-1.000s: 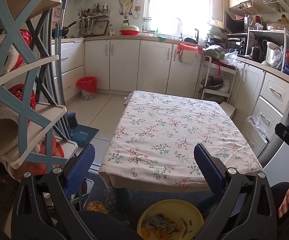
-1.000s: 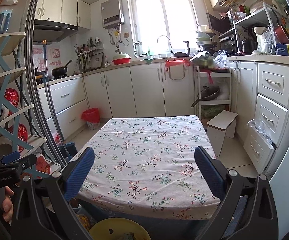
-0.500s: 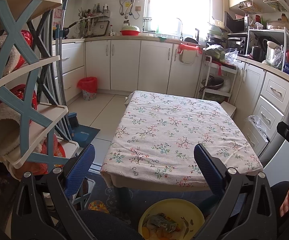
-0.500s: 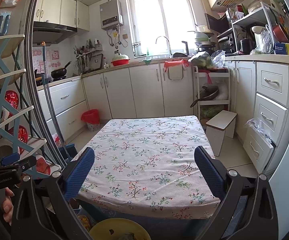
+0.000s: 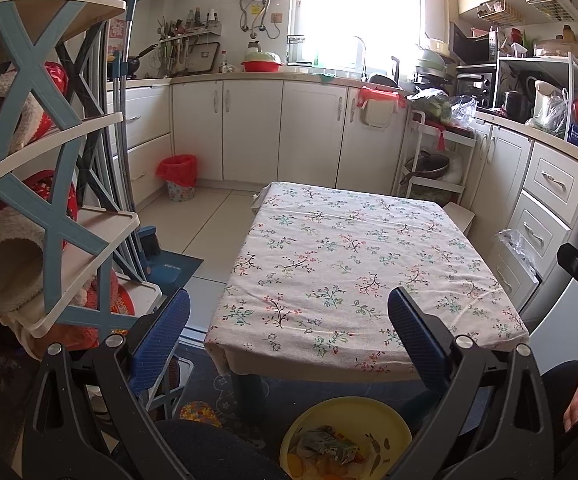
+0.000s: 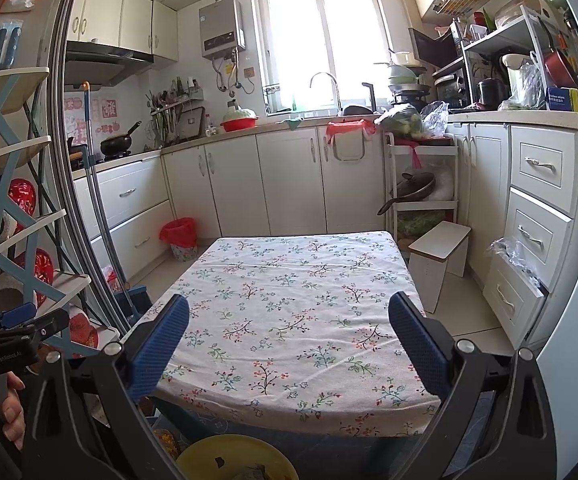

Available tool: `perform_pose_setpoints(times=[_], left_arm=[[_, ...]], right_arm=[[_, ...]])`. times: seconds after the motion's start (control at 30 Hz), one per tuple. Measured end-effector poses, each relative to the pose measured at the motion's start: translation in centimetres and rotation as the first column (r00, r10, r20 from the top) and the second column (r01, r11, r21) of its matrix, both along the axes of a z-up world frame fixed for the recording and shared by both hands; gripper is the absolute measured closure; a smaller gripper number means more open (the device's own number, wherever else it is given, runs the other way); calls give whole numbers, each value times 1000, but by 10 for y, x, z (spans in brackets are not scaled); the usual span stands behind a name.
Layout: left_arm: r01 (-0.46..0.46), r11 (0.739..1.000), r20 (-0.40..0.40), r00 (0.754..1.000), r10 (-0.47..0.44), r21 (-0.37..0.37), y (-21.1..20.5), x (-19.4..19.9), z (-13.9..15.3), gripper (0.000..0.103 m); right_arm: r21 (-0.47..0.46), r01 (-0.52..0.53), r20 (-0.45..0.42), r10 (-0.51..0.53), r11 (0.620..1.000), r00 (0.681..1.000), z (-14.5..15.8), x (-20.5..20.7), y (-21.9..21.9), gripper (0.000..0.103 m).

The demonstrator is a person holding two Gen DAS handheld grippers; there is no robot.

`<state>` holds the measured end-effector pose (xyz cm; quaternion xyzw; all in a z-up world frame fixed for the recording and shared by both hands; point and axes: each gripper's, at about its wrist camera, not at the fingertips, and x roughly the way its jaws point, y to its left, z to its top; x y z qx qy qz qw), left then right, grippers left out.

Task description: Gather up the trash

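Trash (image 5: 329, 450), a crumpled wrapper with what looked like orange peel and scraps, lay in a yellow basin (image 5: 389, 420) on the floor, just in front of the near edge of the low table (image 5: 353, 264). The table wore a floral cloth and carried nothing that we could see. We held our left gripper (image 5: 289, 334) above the basin, pointing forward over the table, its blue-padded jaws spread wide with nothing between them. Our right gripper (image 6: 289, 338) was held beside it at about the same height, jaws likewise spread and empty; in its view only the rim of the basin showed at the bottom.

A small bin lined with a red bag (image 5: 177, 177) stood on the floor across the kitchen, by the white cupboards, well apart from us. A rack of shelves (image 5: 59, 184) with blue cross-braces stood close on our left.

We judged that the gathering from the table was done and that the step in hand was dealing with the filled basin. The next move, as we read it, called for lowering a gripper to the basin's rim, pinching it firmly and keeping it level, so the loose scraps did not spill on the way to the bin.
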<state>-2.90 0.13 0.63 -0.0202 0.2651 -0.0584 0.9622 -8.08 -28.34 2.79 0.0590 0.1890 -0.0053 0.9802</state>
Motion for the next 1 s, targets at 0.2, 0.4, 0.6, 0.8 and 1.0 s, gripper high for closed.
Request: perform_pose_setpoints(times=[0.2,0.4,0.6,0.8,1.0], left_arm=[[0,1000,2,1000,0,13,-2,-1,0,8],[-1,1000,3,1000,1,21,-5,-2,1,8],[-1,1000,3,1000,1,22,-5,-2,1,8],[-2,1000,3,1000,2,22,-5,-2,0,8],[-1,1000,1,1000,1,19,-5,-2,1,8]], right_arm=[[-1,1,0,-1,1000,1000,0,1,-1,7],[-8,0,-1,0,1000,1000,0,0,-2,7],[-8,0,0,0,1000,1000,-1,-1,-2,7],[-10,1,2,-1,1000,1000,0,0,-2,7],[-8,3,1,-3,1000,1000,0,0,-4,7]])
